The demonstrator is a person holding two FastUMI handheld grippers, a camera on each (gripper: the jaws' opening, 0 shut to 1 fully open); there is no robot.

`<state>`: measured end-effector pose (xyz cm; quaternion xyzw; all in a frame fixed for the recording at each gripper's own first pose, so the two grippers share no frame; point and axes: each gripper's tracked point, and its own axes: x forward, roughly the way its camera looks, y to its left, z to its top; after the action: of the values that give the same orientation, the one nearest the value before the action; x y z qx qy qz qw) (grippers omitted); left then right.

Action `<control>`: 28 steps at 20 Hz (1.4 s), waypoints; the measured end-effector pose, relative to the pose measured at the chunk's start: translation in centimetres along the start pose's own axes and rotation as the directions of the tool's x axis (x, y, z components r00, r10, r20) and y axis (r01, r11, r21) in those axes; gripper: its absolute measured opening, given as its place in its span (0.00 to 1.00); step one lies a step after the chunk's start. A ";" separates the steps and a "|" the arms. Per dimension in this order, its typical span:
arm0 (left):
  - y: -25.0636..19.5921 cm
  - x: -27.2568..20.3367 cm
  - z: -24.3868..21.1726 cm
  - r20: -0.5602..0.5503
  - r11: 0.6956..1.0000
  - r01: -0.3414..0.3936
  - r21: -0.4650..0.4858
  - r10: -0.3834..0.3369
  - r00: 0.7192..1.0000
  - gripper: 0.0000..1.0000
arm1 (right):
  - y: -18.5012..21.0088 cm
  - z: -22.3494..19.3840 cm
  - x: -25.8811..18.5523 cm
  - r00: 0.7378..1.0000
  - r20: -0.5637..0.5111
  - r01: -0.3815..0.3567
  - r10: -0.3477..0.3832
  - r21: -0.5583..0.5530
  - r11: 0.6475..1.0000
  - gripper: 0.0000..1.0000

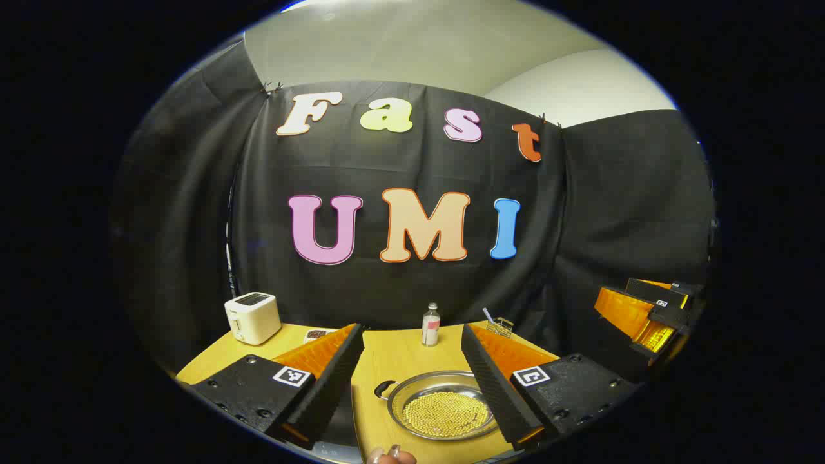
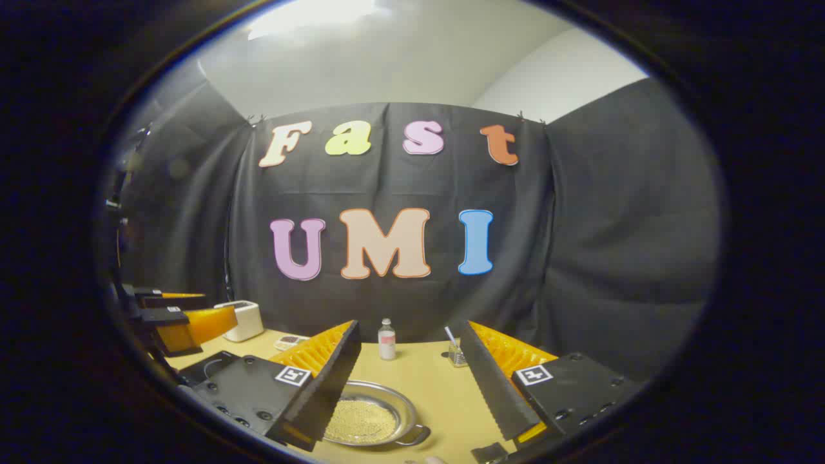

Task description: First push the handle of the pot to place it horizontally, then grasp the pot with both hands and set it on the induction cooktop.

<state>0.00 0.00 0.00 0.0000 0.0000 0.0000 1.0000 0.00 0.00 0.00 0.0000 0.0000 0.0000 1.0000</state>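
Spanning black-draped booth: yellow table [image 1: 399, 361]

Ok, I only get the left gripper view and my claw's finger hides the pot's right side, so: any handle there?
Observer: Yes, the right gripper view shows a handle on the pot, at its near right rim.
Operator: Where's the cooktop?
Observer: A dark slab with a ring mark, likely the induction cooktop, lies left of the pot, partly hidden by the right claw.
Operator: Is that claw gripping anything?
Observer: No, it's open, its fingers apart and pressing on nothing.
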 end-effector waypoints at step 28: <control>-0.2 -1.0 -0.7 -0.026 0.994 -0.110 0.015 0.110 0.994 0.98 | 0.0 -3.0 0.5 0.990 -0.088 -0.110 0.112 0.026 0.994 0.98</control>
<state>-0.96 -0.15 -0.71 0.0070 0.0136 0.0551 0.9984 0.48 -0.01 -3.02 0.0105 0.0449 0.0556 0.9974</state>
